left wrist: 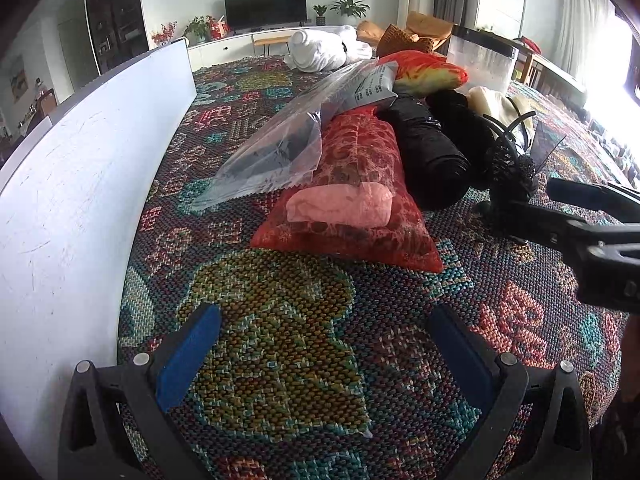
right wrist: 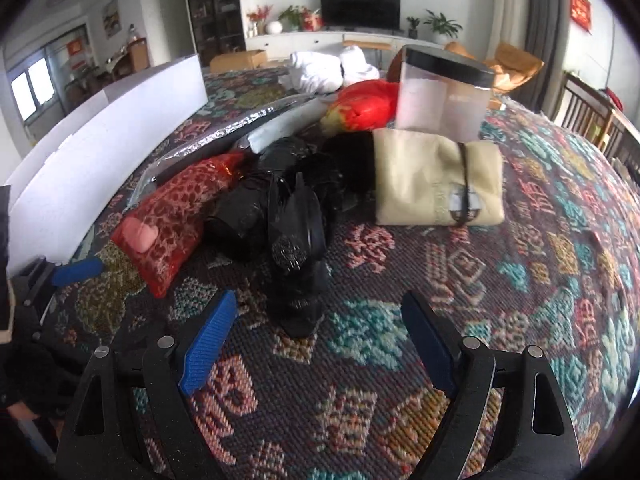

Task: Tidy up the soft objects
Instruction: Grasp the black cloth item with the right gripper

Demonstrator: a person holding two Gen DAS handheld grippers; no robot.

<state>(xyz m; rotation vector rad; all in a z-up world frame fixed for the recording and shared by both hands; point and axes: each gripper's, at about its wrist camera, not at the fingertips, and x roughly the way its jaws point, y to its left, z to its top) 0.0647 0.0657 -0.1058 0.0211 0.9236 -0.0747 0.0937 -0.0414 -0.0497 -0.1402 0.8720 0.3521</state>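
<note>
Hovering apart and empty over the desk (right wrist: pixel 520 280): left claw (left wrist: pixel 324 356); right claw (right wrist: pixel 320 340), near black bundle (right wrist: pixel 296 264).

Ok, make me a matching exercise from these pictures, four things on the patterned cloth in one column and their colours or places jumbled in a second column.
Column one:
1. mesh pouch
2. folded cloth
3. towel bundle
4. rolled garment

Column two:
A. white, at the far end
B. black
C. cream, in front of the clear bin
D. red, holding something pink

Pairs: 1-D, 2-C, 3-A, 4-B
</note>
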